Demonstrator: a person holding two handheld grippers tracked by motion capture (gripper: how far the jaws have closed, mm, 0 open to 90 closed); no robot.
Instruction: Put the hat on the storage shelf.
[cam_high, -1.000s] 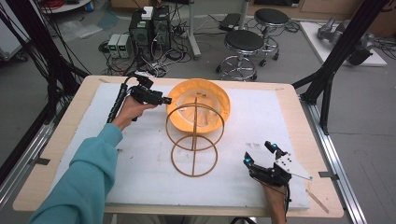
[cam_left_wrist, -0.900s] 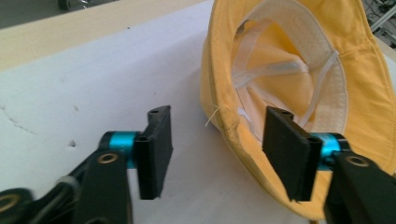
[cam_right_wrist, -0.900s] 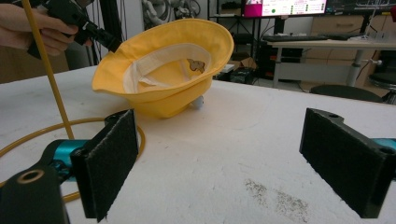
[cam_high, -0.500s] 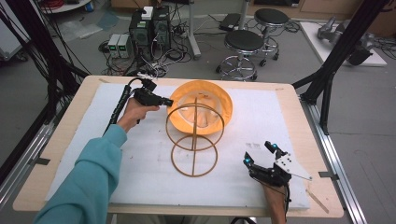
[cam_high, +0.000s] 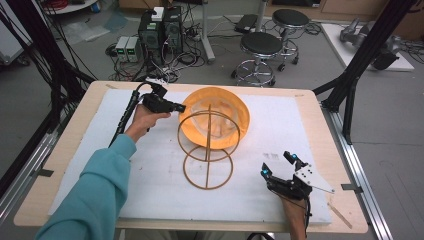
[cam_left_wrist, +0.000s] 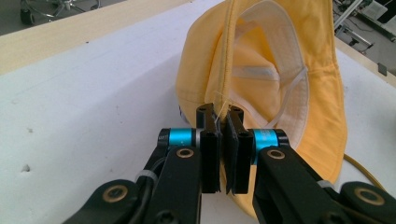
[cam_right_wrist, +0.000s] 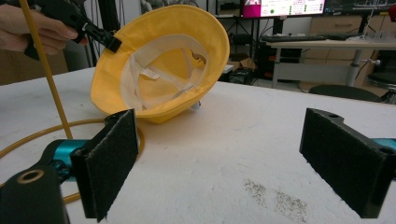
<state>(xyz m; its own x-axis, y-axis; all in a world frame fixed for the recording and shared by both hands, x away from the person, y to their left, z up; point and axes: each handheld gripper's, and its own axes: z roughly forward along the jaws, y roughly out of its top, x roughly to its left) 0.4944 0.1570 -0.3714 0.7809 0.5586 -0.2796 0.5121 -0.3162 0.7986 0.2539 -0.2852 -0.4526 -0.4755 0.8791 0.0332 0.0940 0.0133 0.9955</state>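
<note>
The left gripper (cam_left_wrist: 223, 122) is clamped tight on the brim of the yellow hat (cam_left_wrist: 280, 74), tipping it up on edge just ahead of its jaws. Beside the hat stands the wire stand (cam_high: 207, 145), bare on top. The right gripper (cam_right_wrist: 233, 163) hangs back, jaws wide, nothing between them. The grab looks done; seating the hat on the stand, if that is the aim, is left.
</note>
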